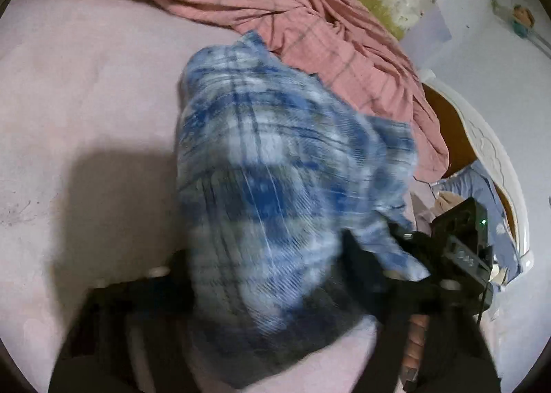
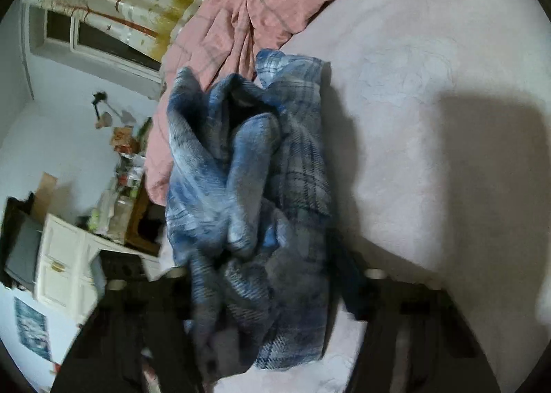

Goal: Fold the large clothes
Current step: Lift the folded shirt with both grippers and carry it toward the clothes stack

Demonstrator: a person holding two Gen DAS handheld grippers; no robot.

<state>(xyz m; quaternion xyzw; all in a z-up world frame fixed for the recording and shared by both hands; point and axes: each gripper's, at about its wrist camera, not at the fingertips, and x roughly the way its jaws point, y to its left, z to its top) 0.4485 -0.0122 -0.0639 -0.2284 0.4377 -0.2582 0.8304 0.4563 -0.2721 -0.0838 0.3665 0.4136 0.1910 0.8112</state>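
Note:
A blue plaid garment (image 1: pixel 268 159) lies bunched on the pale pink bed sheet (image 1: pixel 86 100). In the left wrist view it fills the gap of my left gripper (image 1: pixel 256 265). Both dark fingers press its sides, and the tips are blurred and partly covered. In the right wrist view the same garment (image 2: pixel 248 179) sits crumpled in folds between the fingers of my right gripper (image 2: pixel 261 272), which is shut on the bunch. The right gripper (image 1: pixel 458 241) also shows at the right of the left wrist view, with a corner of the cloth reaching to it.
A rumpled pink checked duvet (image 1: pixel 275 7) is heaped at the far side of the bed (image 2: pixel 430 117). A wooden headboard with white trim (image 1: pixel 482 138) and a blue pillow (image 1: pixel 489 193) are at the right. A cluttered white cabinet (image 2: pixel 62 255) and a window (image 2: pixel 103 38) stand beside the bed.

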